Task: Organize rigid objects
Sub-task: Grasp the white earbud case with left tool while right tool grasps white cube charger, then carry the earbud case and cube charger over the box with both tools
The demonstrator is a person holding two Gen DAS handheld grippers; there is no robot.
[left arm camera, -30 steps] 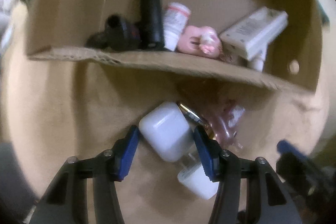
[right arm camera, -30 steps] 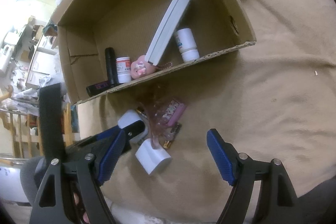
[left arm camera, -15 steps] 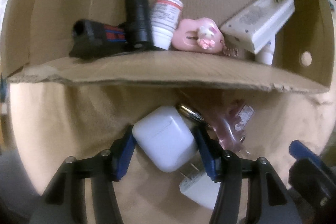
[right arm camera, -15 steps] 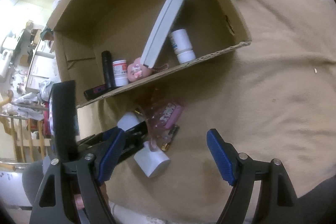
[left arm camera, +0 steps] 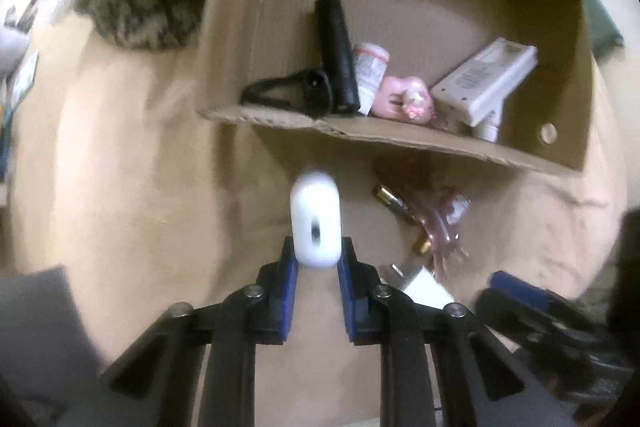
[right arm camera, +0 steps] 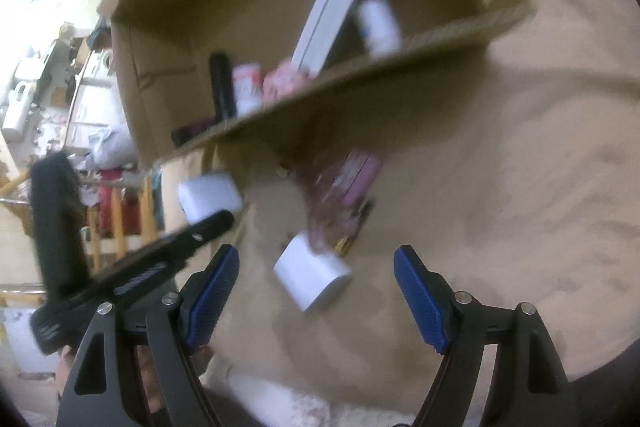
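Pinching: left gripper (left arm camera: 316, 259) squeezes the white case (left arm camera: 315, 219), lifted before the box (left arm camera: 400, 139).
Right gripper (right arm camera: 316, 287): spread wide above the charger (right arm camera: 310, 271).
Surface: tan blanket (right arm camera: 520, 187).

Left gripper (left arm camera: 316, 259): fingers drawn close together, blue pads pinching something between them, lifted, pointing forward. Right gripper (right arm camera: 316, 279): fingers spread wide apart, nothing between the pads, held low, angled forward and down.
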